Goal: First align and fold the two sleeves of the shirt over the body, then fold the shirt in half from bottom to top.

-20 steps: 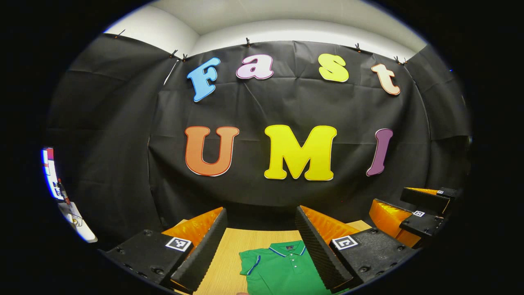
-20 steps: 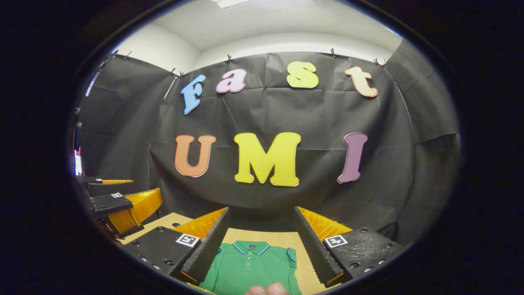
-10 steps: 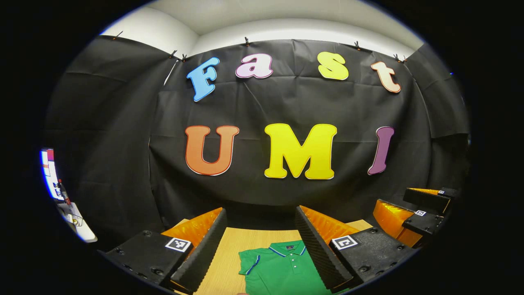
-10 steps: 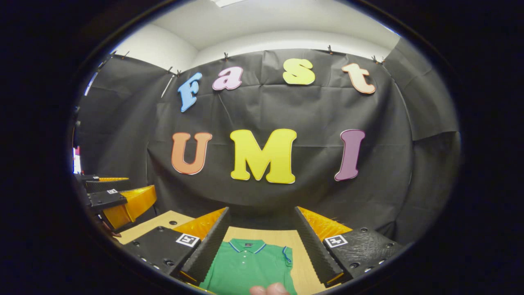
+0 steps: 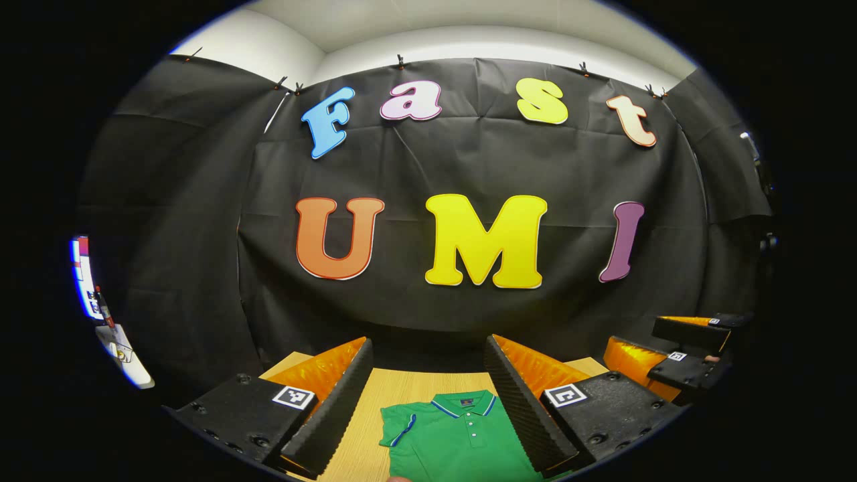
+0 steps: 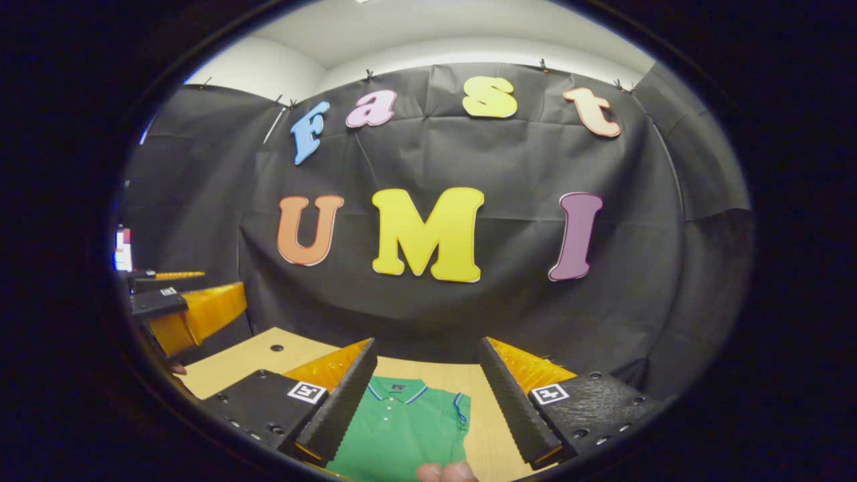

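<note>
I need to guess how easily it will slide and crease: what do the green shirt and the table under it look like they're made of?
Green shirt: seemingly soft matte knit, polo-style with collar and buttons. Table: pale wood or laminate, showing straight grain lines and a smooth finish.

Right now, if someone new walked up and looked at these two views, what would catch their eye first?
The bright green polo shirt lying flat, collar toward the far edge, on the pale wooden table. Both tools frame it with fingers spread apart, touching nothing: the left tool and the right tool.
</note>
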`<control>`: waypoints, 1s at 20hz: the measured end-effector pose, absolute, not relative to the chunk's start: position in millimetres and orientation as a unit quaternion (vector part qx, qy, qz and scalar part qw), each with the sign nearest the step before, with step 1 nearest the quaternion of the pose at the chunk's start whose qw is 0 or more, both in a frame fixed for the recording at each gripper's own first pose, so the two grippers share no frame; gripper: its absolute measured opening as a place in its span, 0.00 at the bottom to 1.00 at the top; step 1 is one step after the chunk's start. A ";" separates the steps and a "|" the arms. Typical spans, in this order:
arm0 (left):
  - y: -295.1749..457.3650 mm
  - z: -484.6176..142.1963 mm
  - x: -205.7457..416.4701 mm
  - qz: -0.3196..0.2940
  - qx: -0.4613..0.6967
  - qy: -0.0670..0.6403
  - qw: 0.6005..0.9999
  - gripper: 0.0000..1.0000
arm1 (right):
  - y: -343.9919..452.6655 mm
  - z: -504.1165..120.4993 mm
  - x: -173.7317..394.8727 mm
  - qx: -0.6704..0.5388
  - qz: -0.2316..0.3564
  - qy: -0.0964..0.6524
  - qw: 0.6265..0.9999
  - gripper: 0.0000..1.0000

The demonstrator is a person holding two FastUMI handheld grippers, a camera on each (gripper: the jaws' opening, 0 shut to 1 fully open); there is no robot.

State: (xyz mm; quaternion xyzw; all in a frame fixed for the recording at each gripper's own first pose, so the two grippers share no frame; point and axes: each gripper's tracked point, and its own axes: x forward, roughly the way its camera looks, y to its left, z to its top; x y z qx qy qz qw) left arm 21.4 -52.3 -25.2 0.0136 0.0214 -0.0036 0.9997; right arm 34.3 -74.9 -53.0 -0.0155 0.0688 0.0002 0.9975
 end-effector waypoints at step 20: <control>-70.7 -50.5 70.6 0.026 0.012 0.053 0.998 1.00 | -156.5 -352.9 185.1 -0.037 0.028 0.372 0.927 0.96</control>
